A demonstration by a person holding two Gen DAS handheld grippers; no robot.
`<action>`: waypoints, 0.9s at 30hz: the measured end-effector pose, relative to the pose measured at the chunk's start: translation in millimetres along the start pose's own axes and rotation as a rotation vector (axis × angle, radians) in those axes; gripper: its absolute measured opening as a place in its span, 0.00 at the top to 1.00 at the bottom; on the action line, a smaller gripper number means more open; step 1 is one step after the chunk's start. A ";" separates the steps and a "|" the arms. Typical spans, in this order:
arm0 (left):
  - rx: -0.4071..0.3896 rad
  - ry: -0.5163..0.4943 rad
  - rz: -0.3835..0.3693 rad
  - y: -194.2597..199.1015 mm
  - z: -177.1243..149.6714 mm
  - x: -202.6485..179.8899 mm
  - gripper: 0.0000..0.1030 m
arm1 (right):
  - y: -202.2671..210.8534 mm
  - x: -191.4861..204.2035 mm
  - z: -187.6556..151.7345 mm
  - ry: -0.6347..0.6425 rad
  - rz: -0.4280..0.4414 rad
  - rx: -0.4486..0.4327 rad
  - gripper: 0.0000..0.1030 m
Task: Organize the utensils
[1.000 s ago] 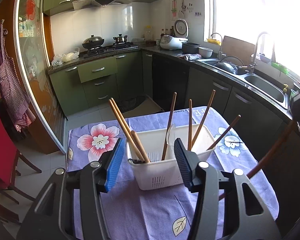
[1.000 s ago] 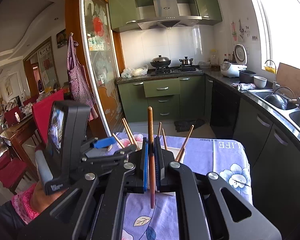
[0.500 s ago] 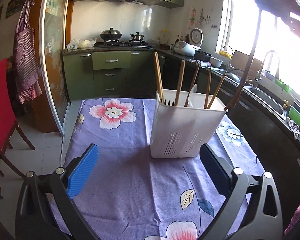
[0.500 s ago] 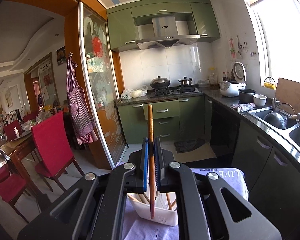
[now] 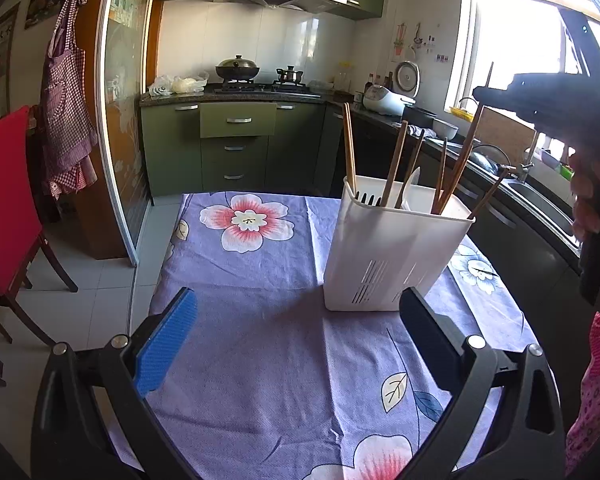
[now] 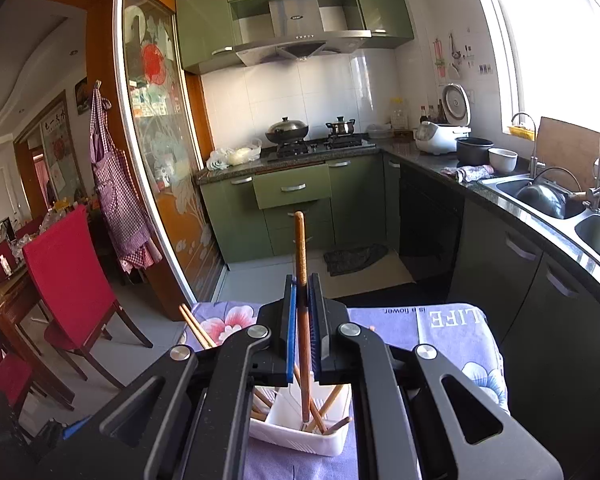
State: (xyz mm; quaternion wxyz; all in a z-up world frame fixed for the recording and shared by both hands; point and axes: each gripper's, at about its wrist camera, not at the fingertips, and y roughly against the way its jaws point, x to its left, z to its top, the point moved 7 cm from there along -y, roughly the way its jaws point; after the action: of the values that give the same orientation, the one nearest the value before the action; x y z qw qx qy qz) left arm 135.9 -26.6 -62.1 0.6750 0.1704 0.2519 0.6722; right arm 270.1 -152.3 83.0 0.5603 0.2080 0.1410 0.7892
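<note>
Left claw [image 5: 296, 340] stands wide over the surface [image 5: 260, 360], which wears a purple cloth with printed flowers. Its jaws have just been opening, and nothing lies between them; only bare cloth shows in the gap. One of its fingers [image 5: 166, 342] carries a blue ribbed pad, the other looks dark.

Just beyond the right finger of this claw stands the white utensil holder [image 5: 396, 252], upright on the cloth, with narrow slots low in its wall. Several wooden chopsticks [image 5: 349, 148] stick out of it, some nearly straight and some leaning to the right. A white utensil [image 5: 410, 184] also rises between them; what kind it is I cannot tell.

At the right edge of the left wrist view a hand [image 5: 588, 204] holds a dark handle, with a pink patterned sleeve [image 5: 596, 380] below it.

Right claw [image 6: 303, 328] is narrow, closed on one wooden chopstick [image 6: 300, 256]. The stick is upright between the blue pads, its upper end high above the fingers. Its lower end reaches down into the white utensil holder [image 6: 300, 438], among the other chopsticks there. Whether the tip touches the bottom I cannot tell.

Behind the surface are green kitchen cabinets [image 6: 292, 188], a stove with two pots [image 6: 312, 130], and a sink [image 6: 540, 196] at the right under a bright window.
</note>
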 end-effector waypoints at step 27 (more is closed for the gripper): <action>-0.053 -0.065 0.000 23.2 -9.3 -9.5 0.07 | 138.3 -13.6 -177.4 0.045 -0.230 -0.159 0.05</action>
State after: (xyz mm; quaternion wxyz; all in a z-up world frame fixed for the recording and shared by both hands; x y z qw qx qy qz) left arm 111.8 -36.2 -55.4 0.6872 0.1741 0.2119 0.6727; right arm 73.5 -209.2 -11.3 0.6586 0.1277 0.1137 0.7328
